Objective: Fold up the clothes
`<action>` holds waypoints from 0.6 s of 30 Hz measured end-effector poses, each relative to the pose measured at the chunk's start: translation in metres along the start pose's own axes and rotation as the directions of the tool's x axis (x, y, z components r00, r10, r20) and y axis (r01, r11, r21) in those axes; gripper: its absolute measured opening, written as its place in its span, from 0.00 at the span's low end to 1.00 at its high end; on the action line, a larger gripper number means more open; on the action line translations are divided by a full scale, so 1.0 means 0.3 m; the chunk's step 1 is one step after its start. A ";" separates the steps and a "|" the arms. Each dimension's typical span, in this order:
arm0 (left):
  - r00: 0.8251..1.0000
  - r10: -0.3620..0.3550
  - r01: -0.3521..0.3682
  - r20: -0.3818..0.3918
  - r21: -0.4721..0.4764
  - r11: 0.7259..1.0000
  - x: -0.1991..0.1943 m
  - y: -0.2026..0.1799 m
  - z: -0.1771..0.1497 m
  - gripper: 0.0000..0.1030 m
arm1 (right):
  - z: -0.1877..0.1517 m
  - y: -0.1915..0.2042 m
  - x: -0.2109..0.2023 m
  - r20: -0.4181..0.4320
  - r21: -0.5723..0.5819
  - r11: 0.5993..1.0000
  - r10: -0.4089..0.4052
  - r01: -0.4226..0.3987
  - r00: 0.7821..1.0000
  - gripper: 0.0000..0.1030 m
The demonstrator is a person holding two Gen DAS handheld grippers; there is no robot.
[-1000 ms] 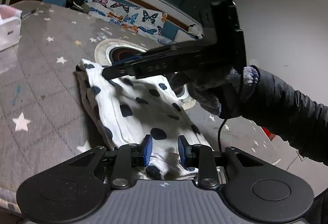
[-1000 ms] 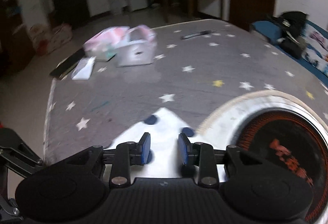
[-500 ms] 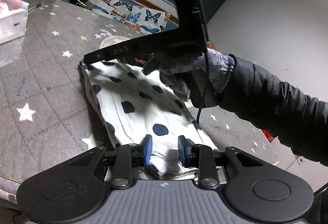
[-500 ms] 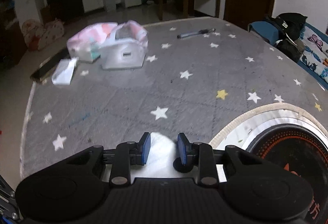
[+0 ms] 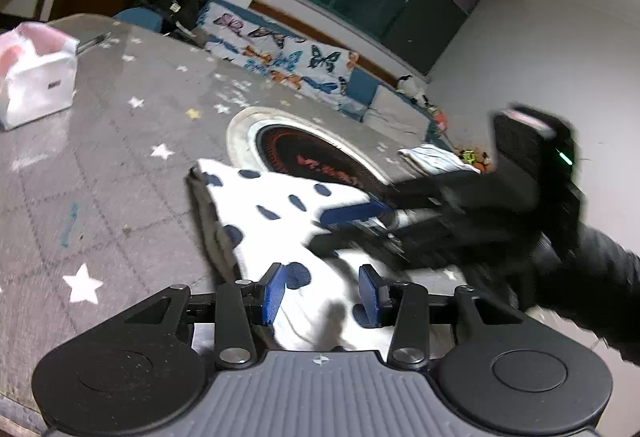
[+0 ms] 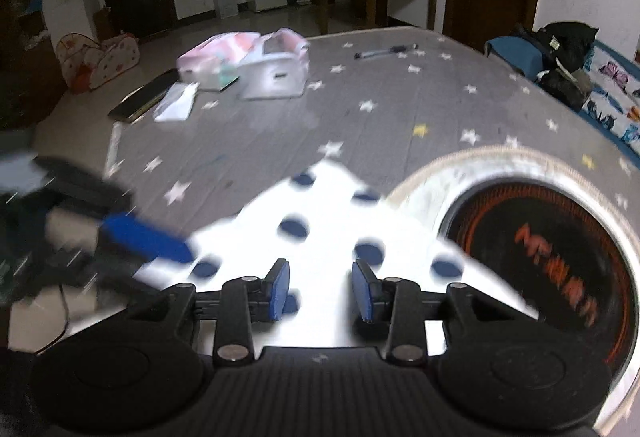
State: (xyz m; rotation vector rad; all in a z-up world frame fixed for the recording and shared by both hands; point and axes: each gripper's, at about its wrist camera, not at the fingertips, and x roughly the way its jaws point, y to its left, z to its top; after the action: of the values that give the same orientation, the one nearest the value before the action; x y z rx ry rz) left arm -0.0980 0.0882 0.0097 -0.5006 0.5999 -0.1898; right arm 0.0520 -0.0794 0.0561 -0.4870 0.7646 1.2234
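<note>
A white garment with dark blue dots (image 5: pixel 276 205) lies folded on the grey star-patterned table (image 5: pixel 100 165), partly over a round black and orange plate (image 5: pixel 316 161). My left gripper (image 5: pixel 322 295) is open just above the garment's near end, holding nothing. My right gripper (image 6: pixel 320 291) is open over the garment (image 6: pixel 320 213), holding nothing. In the left wrist view the right gripper (image 5: pixel 356 215) comes in low from the right, blurred. In the right wrist view the left gripper (image 6: pixel 144 237) shows at the left, blurred.
A white and pink box (image 5: pixel 34 77) stands at the far left of the table; it also shows in the right wrist view (image 6: pixel 256 61) with a phone (image 6: pixel 144 101) and papers (image 6: pixel 176 107). A pen (image 6: pixel 384 51) lies far back. A butterfly-print bench (image 5: pixel 288 57) runs behind the table.
Both grippers have opened wider. The right gripper has dropped from above the garment to low beside it, and more of the garment now shows under it.
</note>
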 end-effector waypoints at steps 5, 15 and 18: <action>0.999 0.029 -0.029 -0.024 -0.013 0.999 0.009 0.026 -0.015 0.40 | -0.115 0.002 -0.058 0.003 0.047 0.999 -0.003 0.002 1.000 0.34; 0.998 0.050 -0.051 -0.036 -0.021 0.998 -0.077 -0.014 -0.055 0.50 | -0.076 -0.159 -0.121 0.089 0.163 0.982 -0.113 0.098 0.990 0.41; 0.998 0.033 -0.035 -0.055 -0.026 0.999 -0.091 -0.023 -0.074 0.52 | -0.056 -0.246 -0.094 0.103 0.220 0.967 -0.153 0.127 0.983 0.44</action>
State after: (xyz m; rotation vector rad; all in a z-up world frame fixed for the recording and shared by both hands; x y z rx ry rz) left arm -0.1333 0.0820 0.0110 -0.5121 0.6648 -0.1639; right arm 0.1141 -0.1307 0.0614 -0.2845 0.7364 1.0162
